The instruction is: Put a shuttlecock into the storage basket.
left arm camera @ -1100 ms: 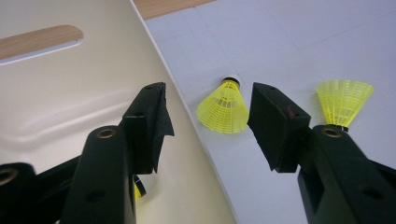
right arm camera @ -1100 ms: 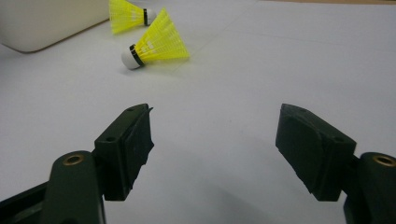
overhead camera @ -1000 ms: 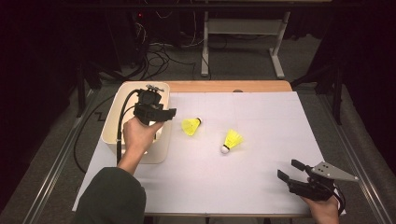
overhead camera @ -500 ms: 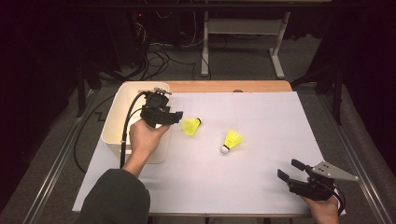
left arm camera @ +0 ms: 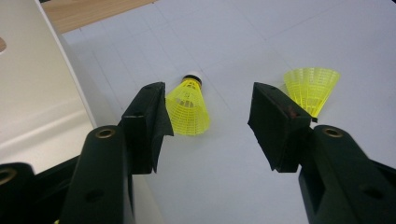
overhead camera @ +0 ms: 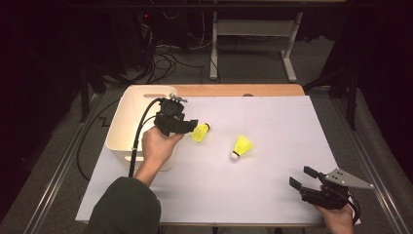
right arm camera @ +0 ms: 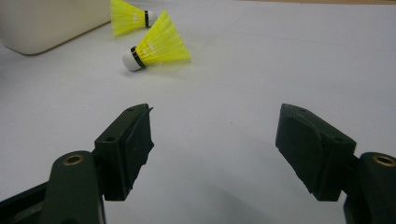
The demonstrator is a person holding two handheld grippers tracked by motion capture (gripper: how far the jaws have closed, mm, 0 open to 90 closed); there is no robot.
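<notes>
Near shuttlecock [left arm camera: 187, 108]: yellow, lying on its side on the tabletop just ahead of the left tool, close to one jaw's tip, cork end pointing away from the tool, skirt opening toward it; untouched by either jaw.
Same shuttlecock, high view [overhead camera: 200, 132]: at the very tip of the left tool, beside the bin.
Far shuttlecock [overhead camera: 241, 146]: yellow with a white cork, on its side, farther out beyond the left tool, well apart from the right tool; in the left gripper view [left arm camera: 312, 87] past the other jaw, partly hidden by it.
Left tool [left arm camera: 208, 122]: jaws spread wide, nothing between the pads, bare white tabletop in the gap; held in a hand [overhead camera: 157, 146] with a dark green sleeve [overhead camera: 125, 207], cable trailing back over the bin edge.
Right tool [right arm camera: 214, 142]: jaws apart, gripping nothing, resting low near the tabletop's near right corner; grey three-cornered plate on top; in the high view [overhead camera: 303, 180] pointed toward the middle of the tabletop.
Seen from right tool: both shuttlecocks far ahead, white-corked one [right arm camera: 155, 45] nearer, the other [right arm camera: 129, 15] behind it next to the bin.
Bin [overhead camera: 127, 110]: cream, open-topped, right beside the left tool, its wall [left arm camera: 32, 84] close alongside one jaw.
Tabletop [overhead camera: 272, 117]: white sheet, wooden strip along the far edge.
</notes>
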